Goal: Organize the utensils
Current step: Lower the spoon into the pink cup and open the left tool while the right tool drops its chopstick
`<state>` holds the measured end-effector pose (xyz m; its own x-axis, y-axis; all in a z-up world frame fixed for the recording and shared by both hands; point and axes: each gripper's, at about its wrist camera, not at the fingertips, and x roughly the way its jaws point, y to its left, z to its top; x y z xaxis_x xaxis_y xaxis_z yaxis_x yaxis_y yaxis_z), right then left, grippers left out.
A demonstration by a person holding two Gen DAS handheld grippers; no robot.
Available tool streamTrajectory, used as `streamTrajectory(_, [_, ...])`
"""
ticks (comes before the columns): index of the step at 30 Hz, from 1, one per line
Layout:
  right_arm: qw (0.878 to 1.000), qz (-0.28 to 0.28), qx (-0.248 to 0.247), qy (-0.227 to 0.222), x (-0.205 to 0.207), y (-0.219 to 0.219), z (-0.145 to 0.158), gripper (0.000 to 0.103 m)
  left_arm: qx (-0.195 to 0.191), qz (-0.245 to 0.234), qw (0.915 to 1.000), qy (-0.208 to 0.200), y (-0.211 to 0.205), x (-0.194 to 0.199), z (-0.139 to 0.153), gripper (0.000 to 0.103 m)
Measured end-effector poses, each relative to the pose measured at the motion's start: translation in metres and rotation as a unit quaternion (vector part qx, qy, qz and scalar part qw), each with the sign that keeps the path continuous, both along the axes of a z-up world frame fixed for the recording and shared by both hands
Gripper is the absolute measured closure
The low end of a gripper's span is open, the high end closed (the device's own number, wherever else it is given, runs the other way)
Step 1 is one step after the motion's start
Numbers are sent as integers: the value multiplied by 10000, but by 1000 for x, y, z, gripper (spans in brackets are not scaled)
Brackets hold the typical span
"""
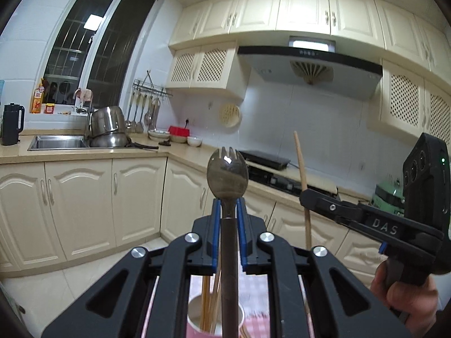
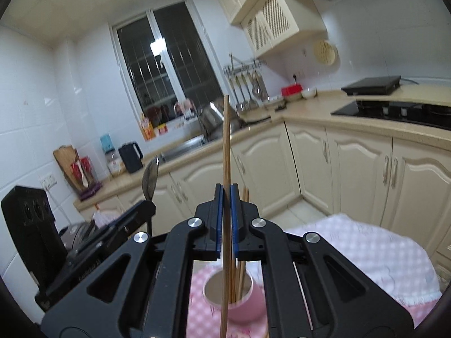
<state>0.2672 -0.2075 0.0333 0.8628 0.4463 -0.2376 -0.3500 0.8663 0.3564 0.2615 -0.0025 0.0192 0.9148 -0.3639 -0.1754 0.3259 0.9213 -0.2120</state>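
My left gripper (image 1: 227, 201) is shut on a metal spork (image 1: 227, 173), pinched at the neck so its pronged bowl stands upright above the blue pads. My right gripper (image 2: 226, 190) is shut on a single wooden chopstick (image 2: 226, 140) that rises well above the pads. Each gripper shows in the other's view: the right gripper (image 1: 305, 197) with its chopstick (image 1: 301, 163), and the left gripper (image 2: 148, 205) with the spork (image 2: 150, 178). Below both sits a pink cup (image 2: 248, 308) holding several wooden chopsticks (image 2: 241, 276); the left wrist view shows the cup's rim (image 1: 193, 314).
The cup stands on a pink checked cloth (image 2: 366, 253). A kitchen counter with a sink (image 1: 57, 142), steel pots (image 1: 108, 128) and a stove (image 1: 282, 176) runs along the walls. Cream cabinet doors (image 1: 81, 202) stand below it. A person's hand (image 1: 406, 293) grips the right gripper's handle.
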Motion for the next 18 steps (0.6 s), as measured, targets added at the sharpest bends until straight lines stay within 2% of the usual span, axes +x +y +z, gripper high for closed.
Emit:
streamTrajectory(7, [9997,-158,67,-180,19,14,-16,97,-84,-6,10000,48,-4,29,-11,92])
streamTrajectory(18, [9996,-279,43,-53,45,23,-47,97,-101,-10,9995,315,-4,54,-48,92])
